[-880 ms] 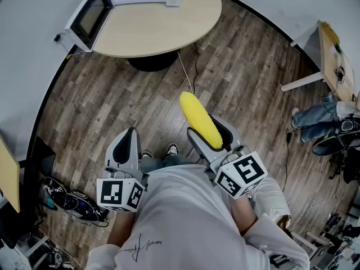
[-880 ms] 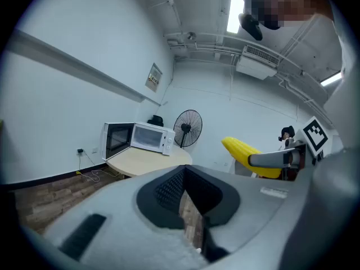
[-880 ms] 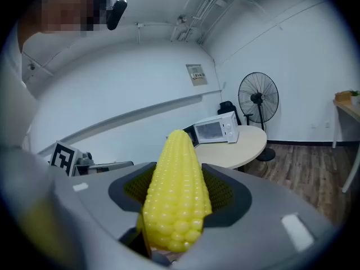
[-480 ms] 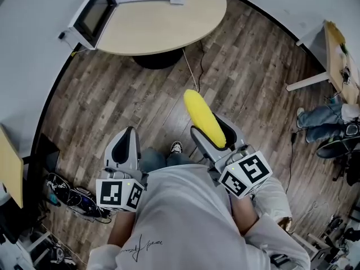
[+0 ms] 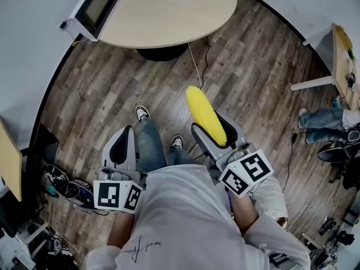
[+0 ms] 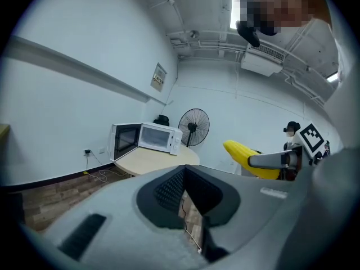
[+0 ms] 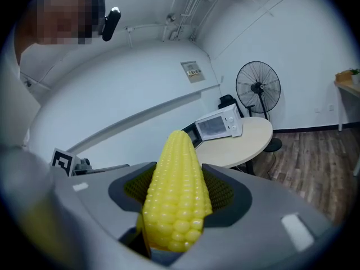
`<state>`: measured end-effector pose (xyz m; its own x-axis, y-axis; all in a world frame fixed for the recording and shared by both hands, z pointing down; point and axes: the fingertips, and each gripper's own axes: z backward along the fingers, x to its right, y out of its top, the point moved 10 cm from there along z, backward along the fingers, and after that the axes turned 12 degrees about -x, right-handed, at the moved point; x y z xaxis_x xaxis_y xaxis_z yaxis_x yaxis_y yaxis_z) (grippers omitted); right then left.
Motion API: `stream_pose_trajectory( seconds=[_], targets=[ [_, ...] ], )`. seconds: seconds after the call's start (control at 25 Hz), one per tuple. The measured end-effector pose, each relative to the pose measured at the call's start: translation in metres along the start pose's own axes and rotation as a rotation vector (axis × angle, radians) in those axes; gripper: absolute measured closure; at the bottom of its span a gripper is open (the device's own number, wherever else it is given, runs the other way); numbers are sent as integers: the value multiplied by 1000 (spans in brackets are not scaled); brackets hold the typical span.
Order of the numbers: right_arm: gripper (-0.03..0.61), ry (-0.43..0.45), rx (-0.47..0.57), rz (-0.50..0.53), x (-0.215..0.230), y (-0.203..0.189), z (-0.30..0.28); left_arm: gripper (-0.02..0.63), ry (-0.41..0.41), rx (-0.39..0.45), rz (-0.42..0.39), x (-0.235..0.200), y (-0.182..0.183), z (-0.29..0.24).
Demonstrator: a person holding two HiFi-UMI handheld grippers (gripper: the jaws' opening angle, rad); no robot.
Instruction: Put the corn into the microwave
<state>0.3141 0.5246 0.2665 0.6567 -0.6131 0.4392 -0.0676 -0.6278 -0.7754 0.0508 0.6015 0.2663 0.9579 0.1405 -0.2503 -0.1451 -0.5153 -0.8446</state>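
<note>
Between the jaws of the right gripper [image 5: 214,129] the corn [image 7: 175,196] is clamped lengthwise, tip forward. The left gripper [image 5: 122,145] has its jaws pressed together on nothing. So the pick-up looks done, and the carrying and placing remain. The microwave [image 5: 97,5] stands well apart on the round table [image 5: 169,21], its door swung open. Bare wood floor [image 5: 112,89] lies between, though the table's curved edge and a dangling cable [image 5: 195,66] probably want minding.

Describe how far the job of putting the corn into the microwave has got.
Done: right tool grips the corn; microwave door stands open. In hand: carrying it, some way short of the table. Left: reach the microwave, set the corn inside.
</note>
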Motion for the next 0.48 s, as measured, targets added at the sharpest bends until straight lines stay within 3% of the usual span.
stream_pose_trajectory(
  seconds=[0.48],
  targets=[
    [313,-20,0,18,-2,59,-76,614,-43,16,9,-67,52,-53]
  ],
)
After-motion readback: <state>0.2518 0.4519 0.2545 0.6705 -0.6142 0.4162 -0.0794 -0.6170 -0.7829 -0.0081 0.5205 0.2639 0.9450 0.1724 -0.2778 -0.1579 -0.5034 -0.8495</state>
